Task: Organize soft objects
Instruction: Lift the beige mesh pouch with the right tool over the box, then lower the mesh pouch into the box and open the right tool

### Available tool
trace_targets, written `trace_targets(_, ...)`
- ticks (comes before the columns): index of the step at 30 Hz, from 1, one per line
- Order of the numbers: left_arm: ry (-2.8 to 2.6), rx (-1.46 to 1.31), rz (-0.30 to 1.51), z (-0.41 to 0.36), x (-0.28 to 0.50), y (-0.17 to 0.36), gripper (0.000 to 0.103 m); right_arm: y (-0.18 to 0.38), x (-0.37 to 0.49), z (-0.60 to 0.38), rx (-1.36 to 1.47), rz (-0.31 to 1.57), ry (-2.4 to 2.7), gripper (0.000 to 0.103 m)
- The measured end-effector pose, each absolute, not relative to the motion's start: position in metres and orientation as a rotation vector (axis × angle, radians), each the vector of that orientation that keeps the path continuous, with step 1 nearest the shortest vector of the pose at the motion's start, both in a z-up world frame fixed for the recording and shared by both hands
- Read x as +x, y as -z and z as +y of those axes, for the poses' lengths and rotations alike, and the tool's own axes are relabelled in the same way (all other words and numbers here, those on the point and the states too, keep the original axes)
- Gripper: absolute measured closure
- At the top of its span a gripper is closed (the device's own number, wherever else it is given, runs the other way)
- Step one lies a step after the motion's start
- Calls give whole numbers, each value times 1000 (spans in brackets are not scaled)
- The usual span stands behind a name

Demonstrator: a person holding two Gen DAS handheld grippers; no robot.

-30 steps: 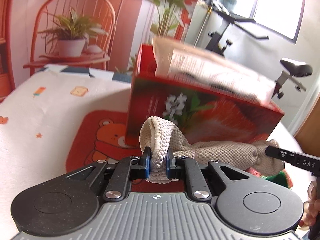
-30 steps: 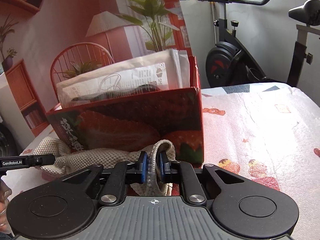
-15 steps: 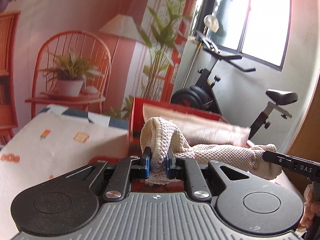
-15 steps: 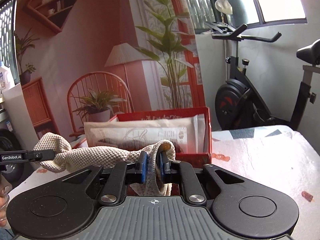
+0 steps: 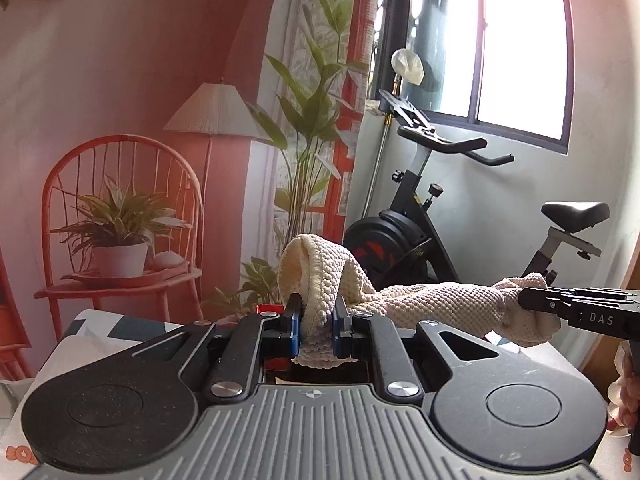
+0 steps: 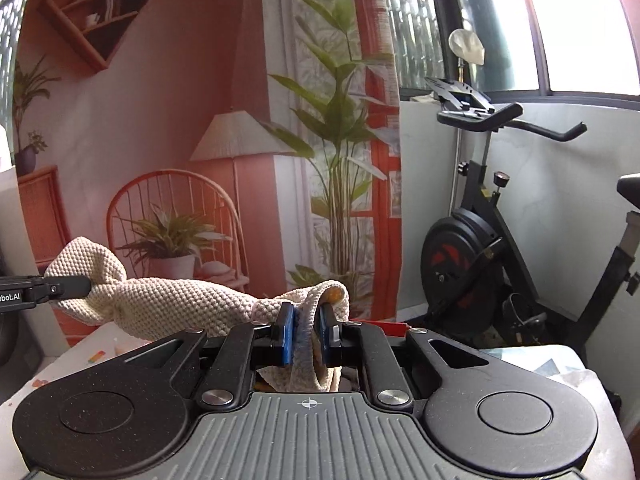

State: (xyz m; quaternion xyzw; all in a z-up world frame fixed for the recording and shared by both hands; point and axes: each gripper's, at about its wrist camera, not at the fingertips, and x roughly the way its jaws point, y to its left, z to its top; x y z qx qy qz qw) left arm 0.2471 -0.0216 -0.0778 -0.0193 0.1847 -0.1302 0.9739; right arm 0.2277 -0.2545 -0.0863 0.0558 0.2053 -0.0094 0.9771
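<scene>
A cream knit cloth (image 5: 432, 304) hangs stretched in the air between my two grippers. My left gripper (image 5: 316, 330) is shut on one bunched end, which loops up over its blue pads. Off to the right, my right gripper (image 5: 524, 300) pinches the other end. In the right wrist view the same cloth (image 6: 180, 300) runs leftward from my right gripper (image 6: 306, 336), shut on its folded end, to my left gripper (image 6: 86, 286). Only a sliver of the red box (image 6: 382, 326) shows below, behind the fingers.
A black exercise bike (image 6: 480, 260) stands by the window beyond the table. A printed backdrop with a chair, lamp and plants (image 5: 120, 220) fills the wall behind. The patterned table cover (image 5: 100, 332) shows at lower left. A hand (image 5: 624, 392) is at the right edge.
Both grippers have risen together with the cloth held taut between them. The red box with the paper packet has dropped almost out of both views.
</scene>
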Motion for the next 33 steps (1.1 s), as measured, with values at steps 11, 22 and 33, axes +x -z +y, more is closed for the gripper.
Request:
trace_targets(11, 249, 35, 584, -34, 310, 113, 88, 129, 277, -260, 78, 569, 62, 91)
trace_targets(22, 273, 25, 571, -26, 303, 102, 45, 131, 265, -240, -2, 597, 76, 68)
trace_targets(33, 313, 52, 529, -27, 257, 92, 13, 119, 218, -235, -7, 554, 31, 39)
